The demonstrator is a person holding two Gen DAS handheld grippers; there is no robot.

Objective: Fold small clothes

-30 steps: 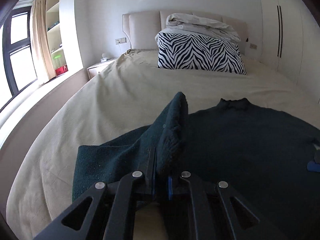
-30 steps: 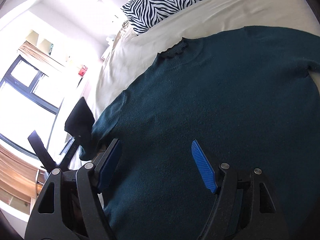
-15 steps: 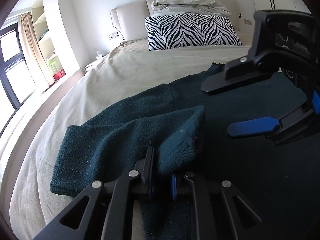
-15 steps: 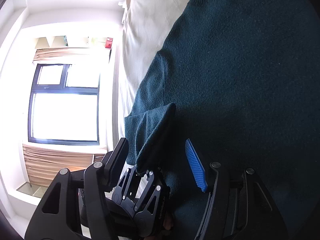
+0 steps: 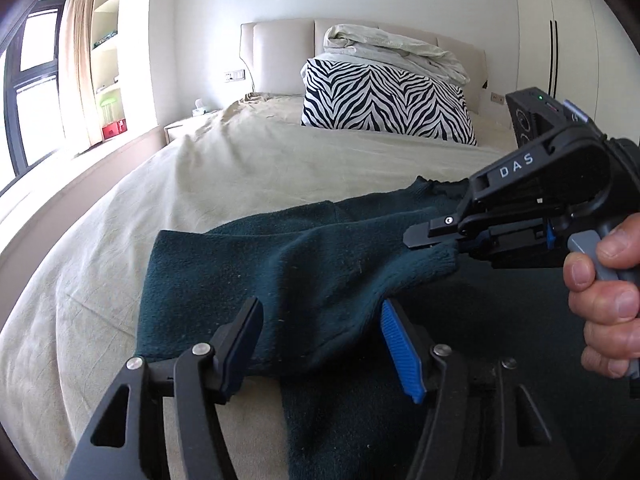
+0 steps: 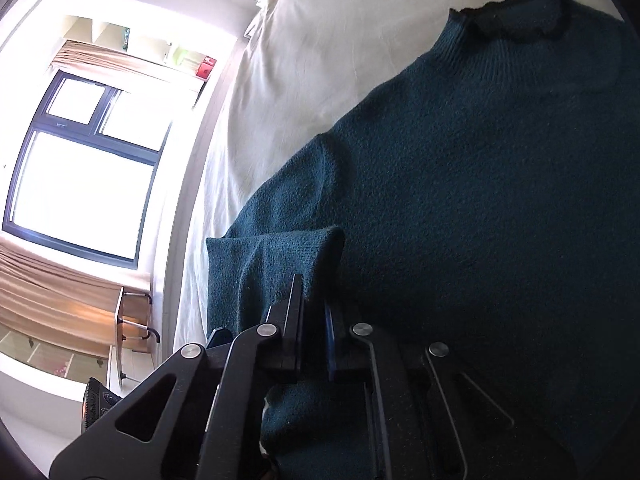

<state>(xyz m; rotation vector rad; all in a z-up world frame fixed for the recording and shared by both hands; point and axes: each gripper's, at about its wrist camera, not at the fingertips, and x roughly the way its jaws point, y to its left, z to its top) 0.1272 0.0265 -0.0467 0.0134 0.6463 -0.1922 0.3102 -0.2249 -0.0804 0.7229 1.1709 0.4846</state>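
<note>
A dark teal knit sweater [image 6: 500, 200] lies flat on the beige bed [image 5: 240, 184], its collar [image 6: 516, 20] toward the headboard. Its left sleeve [image 5: 320, 264] is folded back over itself toward the body. My left gripper [image 5: 320, 334] is opening: the sleeve lies between its spread fingers, and the pads do not press on it. My right gripper [image 6: 314, 300] is shut on the sleeve's cuff end. In the left wrist view my right gripper [image 5: 448, 240] reaches in from the right, held by a hand [image 5: 608, 288].
A zebra-print pillow [image 5: 384, 100] with a folded duvet [image 5: 392, 48] on top leans against the headboard. A nightstand [image 5: 188, 124] and shelves stand at the far left. A large window [image 6: 80, 168] runs beside the bed's left edge, and a white wardrobe [image 5: 560, 40] stands at the right.
My left gripper has let go of the sleeve cuff and spread its jaws. My right gripper has swung in from the right and shut on that cuff.
</note>
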